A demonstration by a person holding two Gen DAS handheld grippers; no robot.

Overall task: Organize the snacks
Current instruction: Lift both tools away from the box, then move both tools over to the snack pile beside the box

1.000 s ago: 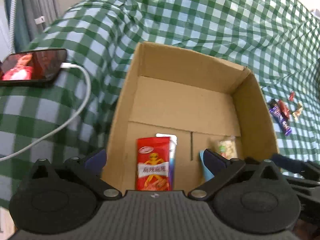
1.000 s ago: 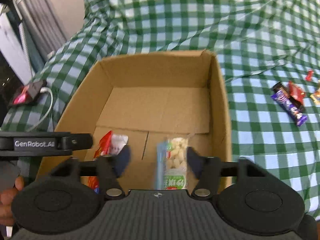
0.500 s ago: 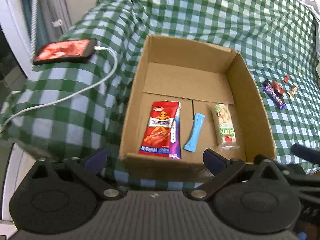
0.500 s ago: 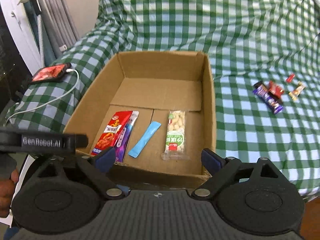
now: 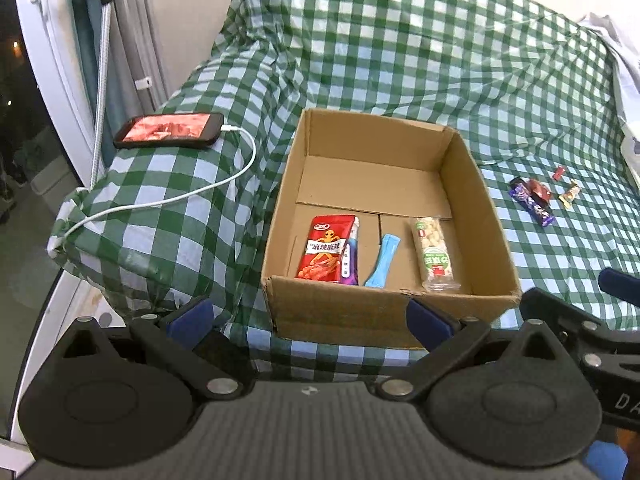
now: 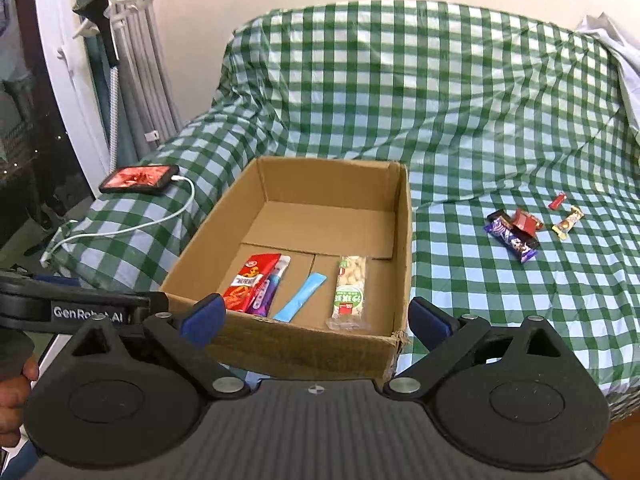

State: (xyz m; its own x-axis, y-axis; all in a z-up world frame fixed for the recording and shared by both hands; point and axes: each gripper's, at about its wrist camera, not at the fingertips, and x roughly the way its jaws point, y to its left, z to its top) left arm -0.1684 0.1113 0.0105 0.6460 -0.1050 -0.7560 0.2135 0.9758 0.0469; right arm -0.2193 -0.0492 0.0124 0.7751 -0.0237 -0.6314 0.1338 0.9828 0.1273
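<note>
An open cardboard box (image 5: pixel 492 236) (image 6: pixel 404 240) sits on a green checked cloth. In it lie a red snack packet (image 5: pixel 326 248) (image 6: pixel 250 280) over a purple one (image 5: pixel 350 258) (image 6: pixel 268 290), a blue stick sachet (image 5: pixel 384 260) (image 6: pixel 300 296) and a clear peanut bar (image 5: pixel 434 252) (image 6: pixel 350 290). Several small snacks lie right of the box, among them a purple bar (image 5: pixel 532 204) (image 6: pixel 512 238), a red packet (image 6: pixel 528 220) and a gold candy (image 6: pixel 568 222). My left gripper (image 5: pixel 310 314) and right gripper (image 6: pixel 316 316) are open and empty, in front of the box's near wall.
A phone (image 5: pixel 170 130) (image 6: pixel 140 179) with a white charging cable (image 5: pixel 168 200) lies on the cloth left of the box. A window frame and curtain (image 6: pixel 80 80) stand at the far left. White fabric (image 6: pixel 624 52) lies at the back right.
Both grippers have pulled back and up from inside the box to in front of it. The right gripper's jaws opened wide, leaving the peanut bar in the box.
</note>
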